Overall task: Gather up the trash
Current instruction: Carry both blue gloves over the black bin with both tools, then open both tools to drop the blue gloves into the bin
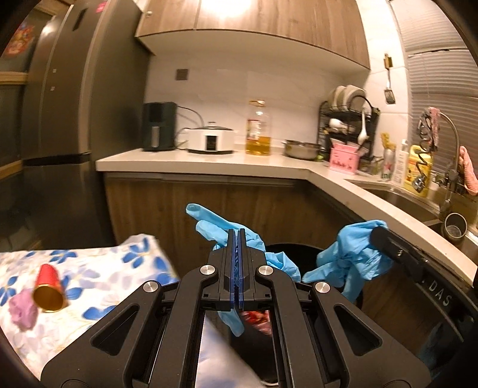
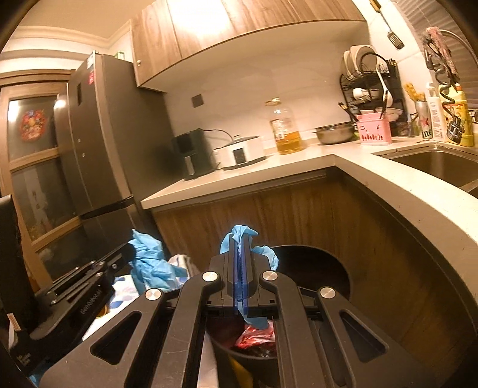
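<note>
Floral cloth (image 1: 89,268), red cup (image 1: 47,288): left view only

Warm, yellowish indoor light comes from above, flaring into a washed-out glare patch on the wood-grain upper cabinet (image 1: 251,21) in both views. Below that cabinet the white wall is evenly lit; further down, the brown lower cabinet fronts (image 2: 269,209) sit in dim shadow. The tall dark-grey refrigerator (image 1: 68,104) beside it looks soft and smeared. Fisheye bending curves the pale countertop (image 2: 388,179), and black vignetting rims both frames.
</note>
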Demonstrator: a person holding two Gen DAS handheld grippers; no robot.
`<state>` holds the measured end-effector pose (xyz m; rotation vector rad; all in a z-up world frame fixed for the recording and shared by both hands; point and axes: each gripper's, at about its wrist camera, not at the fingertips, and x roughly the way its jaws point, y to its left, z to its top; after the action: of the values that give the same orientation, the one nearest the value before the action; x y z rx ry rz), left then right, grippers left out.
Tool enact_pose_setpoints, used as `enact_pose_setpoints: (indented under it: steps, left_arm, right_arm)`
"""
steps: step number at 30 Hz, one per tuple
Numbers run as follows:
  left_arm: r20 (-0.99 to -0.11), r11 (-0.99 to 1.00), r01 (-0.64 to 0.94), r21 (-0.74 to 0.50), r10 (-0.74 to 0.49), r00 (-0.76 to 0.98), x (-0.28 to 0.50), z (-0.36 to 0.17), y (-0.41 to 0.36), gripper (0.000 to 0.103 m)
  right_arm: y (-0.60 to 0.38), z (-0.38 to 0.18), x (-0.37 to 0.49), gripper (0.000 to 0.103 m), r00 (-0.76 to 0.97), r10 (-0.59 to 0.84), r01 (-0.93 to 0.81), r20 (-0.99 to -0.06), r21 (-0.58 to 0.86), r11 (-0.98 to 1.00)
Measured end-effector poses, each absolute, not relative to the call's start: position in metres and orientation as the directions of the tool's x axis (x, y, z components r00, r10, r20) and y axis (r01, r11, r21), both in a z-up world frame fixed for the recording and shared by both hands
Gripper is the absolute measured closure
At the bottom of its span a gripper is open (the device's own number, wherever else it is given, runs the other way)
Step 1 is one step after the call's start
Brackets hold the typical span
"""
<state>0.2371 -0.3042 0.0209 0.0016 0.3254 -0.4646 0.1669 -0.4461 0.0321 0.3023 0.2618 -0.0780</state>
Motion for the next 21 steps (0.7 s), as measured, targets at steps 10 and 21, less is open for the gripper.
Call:
enact_pose_setpoints:
  steps: [10,21]
  left_arm:
    - [-0.351,0.851,0.523,-0.053,-0.507,0.788,0.258,0.001,-0.35,0.102]
    - [-0.396,0.868,0.491,-0.069,-0.476,0.786,0.271,-0.013,-0.341,0.053]
  right_arm:
    - [-0.465,0.022,0.184,0.1,0.953,-0.035,0.129,-0.301,0.298,0.946]
    - [-0.477,0.011,0.19,0.07,0.939,-0.048,0.164,-0.341,0.32,0.933]
